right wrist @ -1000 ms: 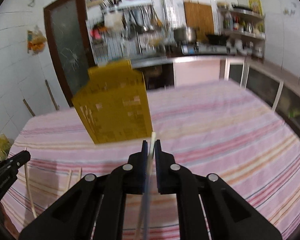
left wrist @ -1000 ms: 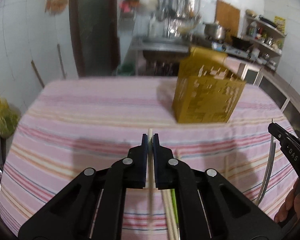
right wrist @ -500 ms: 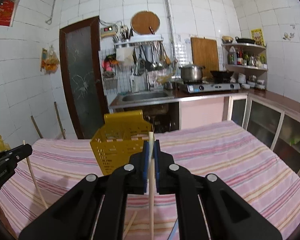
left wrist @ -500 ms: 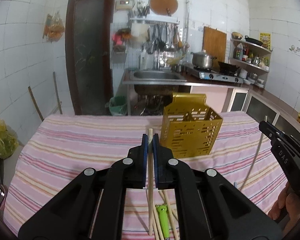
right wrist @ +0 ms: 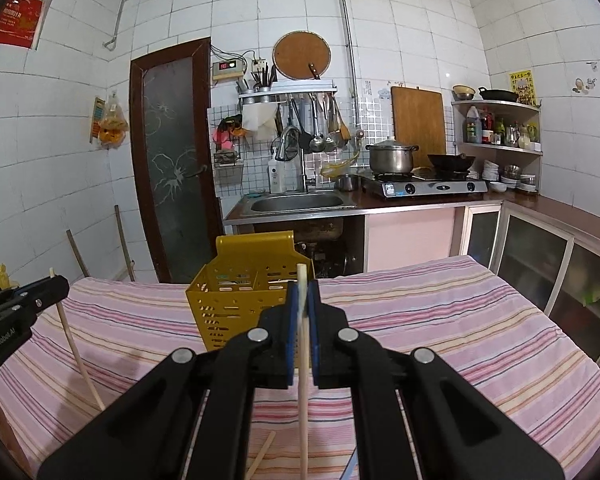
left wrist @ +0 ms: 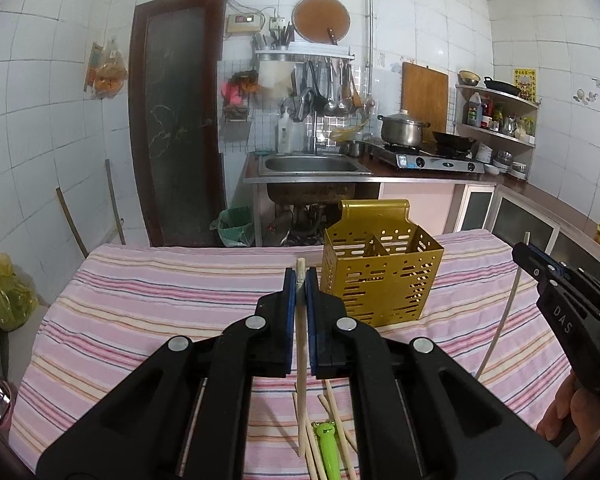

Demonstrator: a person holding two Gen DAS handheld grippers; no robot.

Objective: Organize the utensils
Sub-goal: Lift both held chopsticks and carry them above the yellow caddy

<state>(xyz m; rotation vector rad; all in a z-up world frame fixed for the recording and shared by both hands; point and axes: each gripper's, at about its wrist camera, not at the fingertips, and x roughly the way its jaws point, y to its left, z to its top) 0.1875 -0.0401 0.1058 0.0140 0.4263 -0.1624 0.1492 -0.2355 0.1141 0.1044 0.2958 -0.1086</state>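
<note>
the left gripper is clamped on a thin pale wooden chopstick, taken near its upper end, so the long part hangs down toward the table. the right gripper is clamped the same way on a second pale wooden chopstick. such sticks are light and stiff but smooth and round, so i think they can turn or slip between the pads; a hold close to the top lets the lower end go first into a compartment. the gold perforated metal utensil holder stands toward the far edge of the table with the pink striped cloth. more wooden chopsticks and a green frog-shaped plastic utensil lie at the near edge; how many sticks i cannot count well. behind the table are a steel sink and a gas stove along a white tiled wall.
</note>
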